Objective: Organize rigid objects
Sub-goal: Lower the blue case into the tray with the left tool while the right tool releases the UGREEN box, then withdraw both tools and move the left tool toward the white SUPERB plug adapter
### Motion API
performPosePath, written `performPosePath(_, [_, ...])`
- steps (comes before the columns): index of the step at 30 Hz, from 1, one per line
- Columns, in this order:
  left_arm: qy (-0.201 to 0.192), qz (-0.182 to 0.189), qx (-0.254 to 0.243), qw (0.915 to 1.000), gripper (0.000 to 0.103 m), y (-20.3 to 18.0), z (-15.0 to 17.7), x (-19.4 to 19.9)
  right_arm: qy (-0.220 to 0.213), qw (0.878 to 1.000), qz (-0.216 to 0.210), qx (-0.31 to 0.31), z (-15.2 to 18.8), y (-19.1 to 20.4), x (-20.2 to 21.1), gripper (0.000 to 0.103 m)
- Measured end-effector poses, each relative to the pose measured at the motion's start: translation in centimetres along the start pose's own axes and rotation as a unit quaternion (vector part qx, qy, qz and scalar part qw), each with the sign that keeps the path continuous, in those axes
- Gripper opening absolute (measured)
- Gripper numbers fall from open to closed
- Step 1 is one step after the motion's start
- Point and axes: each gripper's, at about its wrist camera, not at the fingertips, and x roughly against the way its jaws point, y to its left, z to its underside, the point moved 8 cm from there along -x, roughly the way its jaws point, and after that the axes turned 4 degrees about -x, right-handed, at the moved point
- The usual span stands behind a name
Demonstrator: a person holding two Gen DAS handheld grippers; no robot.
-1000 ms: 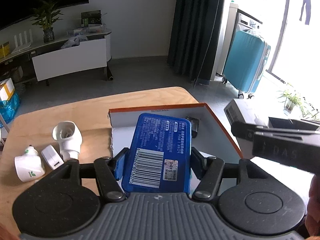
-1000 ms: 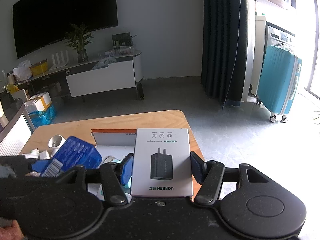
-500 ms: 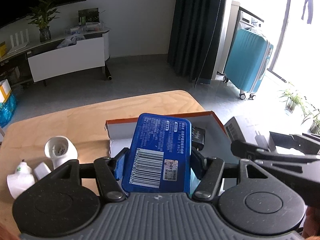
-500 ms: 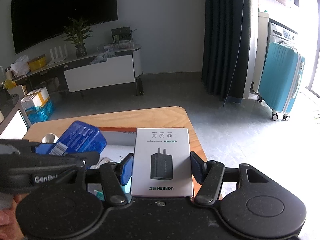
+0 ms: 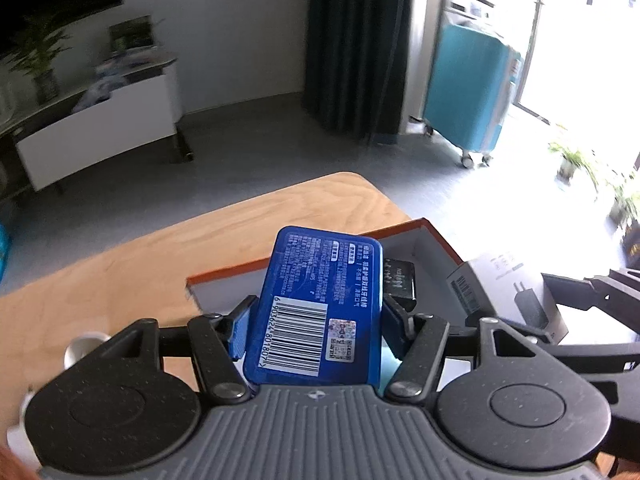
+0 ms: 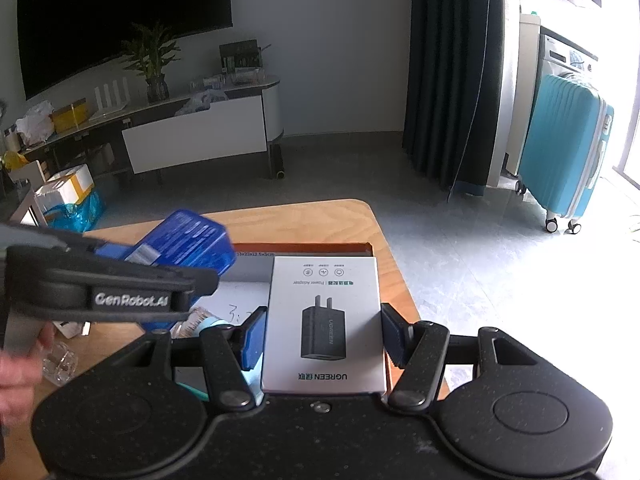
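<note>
Over the orange-rimmed white cardboard box [image 5: 436,236], left gripper [image 5: 316,316] pinches a blue rectangular tin [image 5: 320,304] by its long sides. Right gripper [image 6: 322,336], just beside it, clamps a grey cardboard charger carton [image 6: 324,320] likewise. Both look light, rigid; tin probably slippery.
</note>
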Motion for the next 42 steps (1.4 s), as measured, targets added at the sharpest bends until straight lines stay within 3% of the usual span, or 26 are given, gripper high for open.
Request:
performPosePath(5, [0.017,0.037,-0.031,0.9987,0.065,-0.6,-0.9,-1.5,0.003,1.0,0.008,0.005,0.1,0.1,-0.8,0.073])
performPosePath(7, [0.013,0.038,-0.037,0.9985,0.071,-0.6,-1.2,-1.8,-0.001,1.0,0.014,0.01,0.2,0.1,-0.7,0.077])
performPosePath(9, [0.011,0.039,-0.032,0.9987,0.078,-0.4,-1.1,-1.7,-0.002,1.0,0.015,0.013,0.3,0.1,-0.5,0.077])
performPosePath(14, [-0.001,0.044,-0.001,0.999,0.08,0.4,-0.7,-0.5,-0.016,1.0,0.013,0.005,0.0,-0.2,0.8,0.078])
performPosePath(20, [-0.005,0.025,0.038,0.999,0.084,1.9,-0.3,1.7,-0.03,1.0,0.003,0.01,-0.1,0.8,2.5,0.078])
performPosePath(25, [-0.004,-0.017,0.056,0.9983,0.09,2.8,0.7,4.2,-0.032,0.999,-0.012,0.019,0.2,2.4,3.8,0.079])
performPosePath(33, [0.006,-0.076,0.098,0.9922,0.096,4.4,2.7,7.2,-0.03,0.999,-0.033,0.025,0.7,4.9,4.8,0.08])
performPosePath(42, [0.004,-0.105,0.135,0.9853,0.097,6.8,5.6,10.0,-0.025,0.997,-0.062,0.038,1.0,7.9,5.4,0.08])
